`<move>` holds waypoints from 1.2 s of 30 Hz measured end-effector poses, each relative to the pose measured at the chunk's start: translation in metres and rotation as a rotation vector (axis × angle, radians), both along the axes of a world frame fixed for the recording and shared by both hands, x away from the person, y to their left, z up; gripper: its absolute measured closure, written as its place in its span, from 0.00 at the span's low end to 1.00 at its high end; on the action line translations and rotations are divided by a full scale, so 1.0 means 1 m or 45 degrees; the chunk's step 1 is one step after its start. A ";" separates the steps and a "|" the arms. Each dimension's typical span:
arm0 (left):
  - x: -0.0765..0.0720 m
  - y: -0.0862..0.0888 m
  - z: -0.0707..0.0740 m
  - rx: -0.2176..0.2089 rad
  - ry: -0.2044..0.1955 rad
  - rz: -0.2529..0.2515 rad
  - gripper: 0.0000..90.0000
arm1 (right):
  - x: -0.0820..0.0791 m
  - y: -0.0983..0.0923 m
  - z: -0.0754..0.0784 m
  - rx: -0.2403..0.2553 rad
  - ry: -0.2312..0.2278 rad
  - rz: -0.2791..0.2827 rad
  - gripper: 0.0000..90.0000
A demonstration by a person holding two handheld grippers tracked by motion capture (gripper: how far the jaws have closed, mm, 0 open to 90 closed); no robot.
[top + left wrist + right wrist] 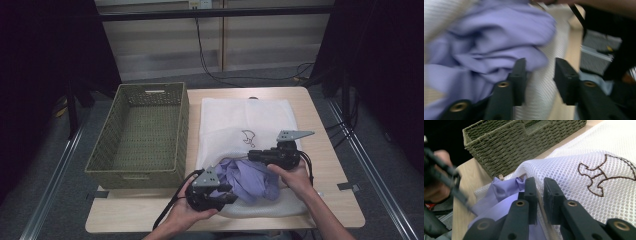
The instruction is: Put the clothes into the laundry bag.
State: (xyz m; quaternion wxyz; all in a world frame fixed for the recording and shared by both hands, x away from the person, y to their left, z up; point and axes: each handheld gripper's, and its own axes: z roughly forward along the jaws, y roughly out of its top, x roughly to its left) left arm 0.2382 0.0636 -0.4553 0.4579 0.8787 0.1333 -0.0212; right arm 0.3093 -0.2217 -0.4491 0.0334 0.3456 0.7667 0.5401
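Observation:
A white mesh laundry bag (245, 117) with a brown stitched emblem (604, 177) lies flat on the table. A crumpled purple garment (250, 177) sits in its near opening, partly inside. My right gripper (252, 155) is at the bag's upper rim; in the right gripper view its jaws (539, 182) stand a narrow gap apart with the thin mesh edge between them, the purple garment (499, 190) just to their left. My left gripper (227, 196) is at the garment's near left side. Its jaws (540, 62) stand apart over the mesh (539, 85), and the garment (494, 37) touches the left one.
A green woven basket (102, 150) with nothing in it stands left of the bag, close against it. The wooden table (320, 200) has bare strips at its right and near edges. Cables trail on the floor beyond the far edge.

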 end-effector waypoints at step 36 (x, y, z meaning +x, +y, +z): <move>-0.009 -0.035 -0.037 0.266 0.009 -0.065 0.98 | -0.048 0.011 0.017 -0.108 0.022 0.171 0.64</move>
